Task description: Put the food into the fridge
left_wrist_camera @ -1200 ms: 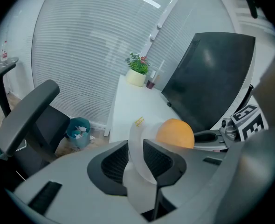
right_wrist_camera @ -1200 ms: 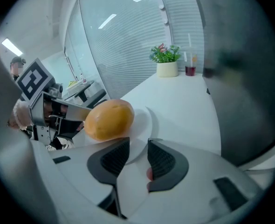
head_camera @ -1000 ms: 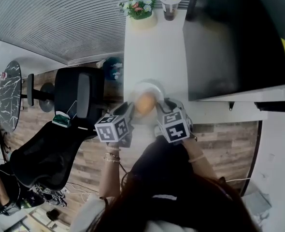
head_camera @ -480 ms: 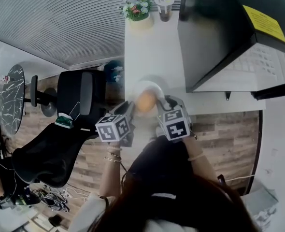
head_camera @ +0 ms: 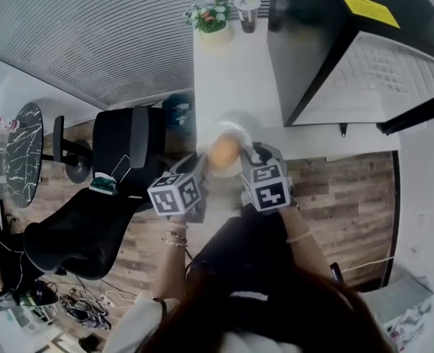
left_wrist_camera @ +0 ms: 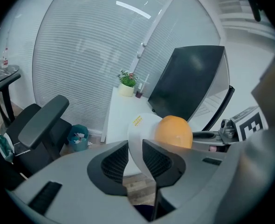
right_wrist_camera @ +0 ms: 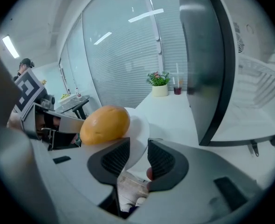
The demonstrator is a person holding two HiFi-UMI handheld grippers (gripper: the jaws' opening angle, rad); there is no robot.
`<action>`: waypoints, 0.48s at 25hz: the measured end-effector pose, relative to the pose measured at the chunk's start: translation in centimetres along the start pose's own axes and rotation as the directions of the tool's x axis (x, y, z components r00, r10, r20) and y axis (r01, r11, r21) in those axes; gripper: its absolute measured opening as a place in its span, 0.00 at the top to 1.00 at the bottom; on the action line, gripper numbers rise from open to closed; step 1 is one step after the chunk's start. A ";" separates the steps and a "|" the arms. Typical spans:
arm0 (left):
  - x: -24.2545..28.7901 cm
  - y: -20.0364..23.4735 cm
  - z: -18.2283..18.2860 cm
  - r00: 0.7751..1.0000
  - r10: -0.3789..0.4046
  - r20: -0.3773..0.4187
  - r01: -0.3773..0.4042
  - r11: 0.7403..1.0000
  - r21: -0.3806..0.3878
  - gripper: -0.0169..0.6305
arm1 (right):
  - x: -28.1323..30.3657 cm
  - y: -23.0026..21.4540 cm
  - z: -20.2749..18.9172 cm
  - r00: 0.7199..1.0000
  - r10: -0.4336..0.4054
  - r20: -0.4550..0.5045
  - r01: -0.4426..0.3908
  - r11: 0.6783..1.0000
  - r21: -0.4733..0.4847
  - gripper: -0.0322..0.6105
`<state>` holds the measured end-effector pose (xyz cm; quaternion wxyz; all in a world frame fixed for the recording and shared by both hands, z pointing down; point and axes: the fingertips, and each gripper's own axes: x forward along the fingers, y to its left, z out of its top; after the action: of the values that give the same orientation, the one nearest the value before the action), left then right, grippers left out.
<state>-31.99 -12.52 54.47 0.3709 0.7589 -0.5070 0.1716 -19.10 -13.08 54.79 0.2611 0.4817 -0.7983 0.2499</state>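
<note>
Left gripper [left_wrist_camera: 135,149] clenched on near rim of white plate [left_wrist_camera: 141,125]; right gripper [right_wrist_camera: 138,154] clamped on opposite rim. Jaws part-way apart, pads on plate. Orange food [head_camera: 223,151] lies on plate, held in air over near end of white counter [head_camera: 232,79], left of open fridge [head_camera: 305,50]. Since a second ago: same grip, plate raised slightly, more fridge interior visible.

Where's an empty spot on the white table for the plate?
The long white counter is bare in its middle, between the potted flowers and plastic drink cup at the far end and the round white plate near you. The black fridge crowds the right side.
</note>
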 end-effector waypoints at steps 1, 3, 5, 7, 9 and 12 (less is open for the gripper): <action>-0.3 -0.2 -0.1 1.000 -0.005 0.003 0.005 1.000 0.001 0.83 | -0.4 0.1 0.0 1.000 -0.007 0.004 0.007 1.000 0.002 0.77; -0.9 -0.5 -0.2 1.000 -0.014 0.013 0.014 1.000 0.005 0.83 | -1.1 0.4 0.1 1.000 -0.019 0.015 0.019 1.000 0.004 0.77; -1.5 -0.7 -0.2 0.999 -0.021 0.026 0.021 1.000 0.007 0.83 | -1.7 0.7 0.1 0.999 -0.030 0.036 0.030 1.000 0.000 0.77; -2.1 -1.0 -0.2 0.999 -0.028 0.042 0.028 1.000 0.009 0.83 | -2.2 1.0 -0.1 0.998 -0.039 0.043 0.039 0.999 0.002 0.77; -2.8 -1.1 -0.2 0.998 -0.034 0.056 0.033 0.999 0.014 0.84 | -2.8 1.4 -0.4 0.998 -0.048 0.042 0.048 0.999 0.004 0.77; -3.8 -1.2 -0.3 0.997 -0.046 0.068 0.044 0.999 0.028 0.84 | -3.6 2.2 -0.6 0.997 -0.065 0.048 0.064 0.998 0.006 0.77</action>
<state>-32.50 -9.56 51.78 0.3470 0.7805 -0.4998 0.1436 -19.55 -9.47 52.58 0.2487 0.5137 -0.7878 0.2316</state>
